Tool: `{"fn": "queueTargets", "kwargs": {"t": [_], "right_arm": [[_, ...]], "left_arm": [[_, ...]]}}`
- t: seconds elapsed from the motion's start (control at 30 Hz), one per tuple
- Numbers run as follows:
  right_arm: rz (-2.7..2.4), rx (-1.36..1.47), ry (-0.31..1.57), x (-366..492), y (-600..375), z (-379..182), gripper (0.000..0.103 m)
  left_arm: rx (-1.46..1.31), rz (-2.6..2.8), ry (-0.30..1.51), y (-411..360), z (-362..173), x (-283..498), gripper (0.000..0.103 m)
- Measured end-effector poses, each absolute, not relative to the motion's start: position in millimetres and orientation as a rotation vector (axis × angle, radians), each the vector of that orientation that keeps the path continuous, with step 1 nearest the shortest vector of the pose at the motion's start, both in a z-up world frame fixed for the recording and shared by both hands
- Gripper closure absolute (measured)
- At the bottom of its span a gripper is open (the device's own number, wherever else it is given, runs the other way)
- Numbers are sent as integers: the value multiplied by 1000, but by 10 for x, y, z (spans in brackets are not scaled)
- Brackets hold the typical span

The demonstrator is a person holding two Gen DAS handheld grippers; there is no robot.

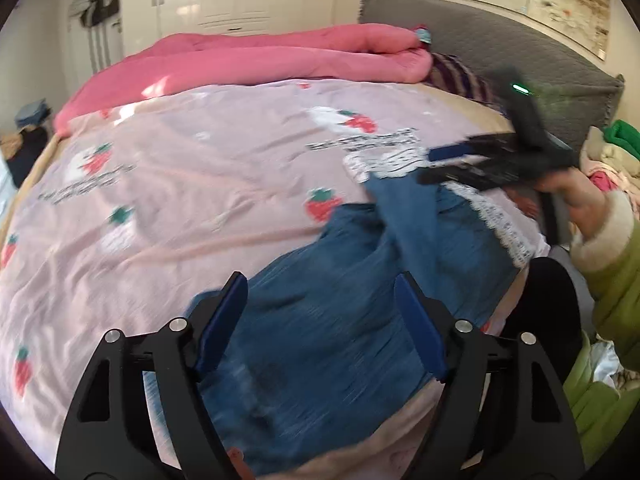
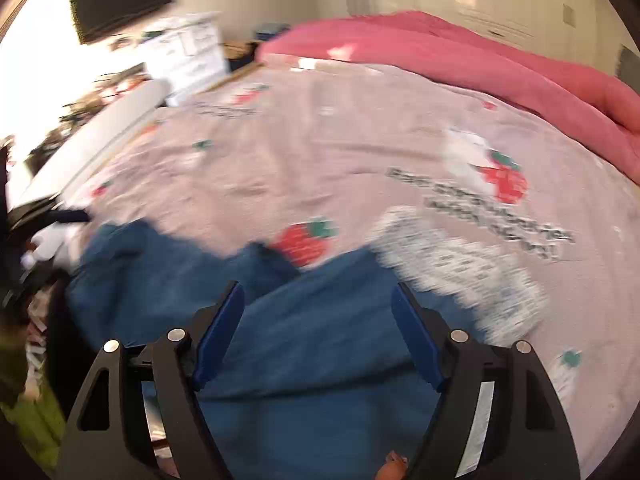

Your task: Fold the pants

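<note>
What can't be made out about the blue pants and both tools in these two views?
- Blue denim pants: near end cut off by the left wrist view's lower edge, behind the left tool.
- Their fold lines: smeared by motion blur in the right wrist view.
- White lace-patterned trim: blur hides its detail.
- Right tool: blurred in the left wrist view; its own view shows it open.

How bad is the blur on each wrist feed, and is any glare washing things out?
Left wrist view: moderate smear on the pants and the right gripper; the far pink quilt is fairly crisp. Right wrist view: heavier streaking, bedspread lettering unreadable, upper left blown out white.
</note>
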State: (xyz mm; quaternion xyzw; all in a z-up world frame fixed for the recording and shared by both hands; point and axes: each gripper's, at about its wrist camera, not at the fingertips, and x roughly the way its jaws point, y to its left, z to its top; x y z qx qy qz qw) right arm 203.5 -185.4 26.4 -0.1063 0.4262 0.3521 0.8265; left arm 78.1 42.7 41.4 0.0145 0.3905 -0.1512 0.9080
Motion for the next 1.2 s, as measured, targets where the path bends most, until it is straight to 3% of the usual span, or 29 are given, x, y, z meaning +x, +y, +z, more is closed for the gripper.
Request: {"fn": "queueTargets", "kwargs": {"t": [0.2,0.43,0.47,0.5,0.57,0.63,0.67,0.7,0.9,1.03,1.2], "right_arm": [[708,-249,959,2459,-1810,135,23],[714,-277,1016,2936,-1583,-44,23],[720,-277,1034,2999,-1547,-76,25],[729,-275,1060,3068,-1512,-130,35],[738,-274,1085,3147,-1463,-190,41],[759,-287,1117,3194,-1416,-272,64],[766,-288,1134,3198,-1412,-301,83],[776,-286,1143,3183,-1421,-309,88],[782,-204,1018,2861,-1832,63,90],[762,-123,920,2560,-2257,409,90],[732,-21,829,2149,-2781,717,90]], "left_arm": [[-1,-411,839,-32,216,996,32],[-36,-534,885,-420,-39,1013,32],[-28,-540,889,-467,-74,1005,32],[-22,-544,891,-495,-95,1005,33],[-19,-554,905,-551,-152,1014,33],[-38,-565,918,-568,-188,1034,36],[-38,-571,921,-579,-204,1044,40],[-32,-571,923,-592,-221,1049,44],[-41,-545,945,-561,-353,1152,66],[-37,-548,949,-591,-406,1181,70],[-4,-567,938,-692,-426,1166,85]]}}
